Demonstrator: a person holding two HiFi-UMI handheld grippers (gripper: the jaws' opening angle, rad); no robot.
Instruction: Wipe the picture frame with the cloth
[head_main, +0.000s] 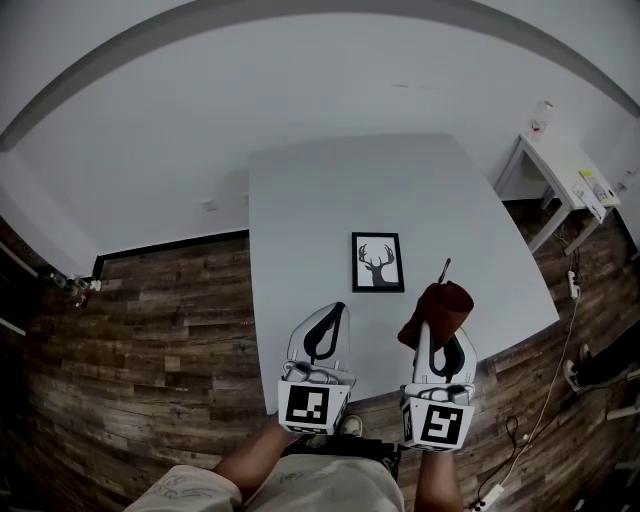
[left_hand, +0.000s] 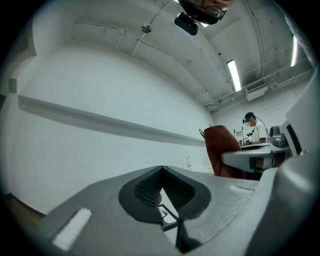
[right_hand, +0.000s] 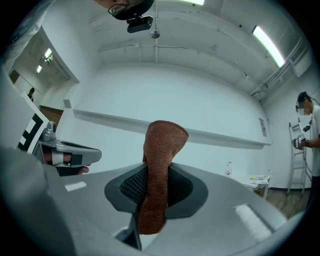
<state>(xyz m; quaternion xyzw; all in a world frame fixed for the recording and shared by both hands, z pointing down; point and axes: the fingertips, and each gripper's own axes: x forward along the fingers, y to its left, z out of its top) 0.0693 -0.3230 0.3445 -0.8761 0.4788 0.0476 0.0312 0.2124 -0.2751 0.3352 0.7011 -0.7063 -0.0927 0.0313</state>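
Note:
A small black picture frame (head_main: 378, 262) with a deer print lies flat on the white table (head_main: 300, 200), just ahead of both grippers. My right gripper (head_main: 433, 335) is shut on a reddish-brown cloth (head_main: 440, 305), which bunches up above the jaws to the frame's right. In the right gripper view the cloth (right_hand: 162, 150) stands up between the jaws of that gripper (right_hand: 157, 172). My left gripper (head_main: 330, 318) is shut and empty, near the table's front edge. In the left gripper view a corner of the frame (left_hand: 168, 215) shows below its closed tips (left_hand: 161, 172), and the cloth (left_hand: 222, 150) is at the right.
A small white side table (head_main: 560, 165) with a bottle (head_main: 541, 117) stands at the right. Cables (head_main: 575, 285) lie on the wooden floor (head_main: 150, 330). A person (left_hand: 255, 131) stands far off in the room. The white wall runs behind the table.

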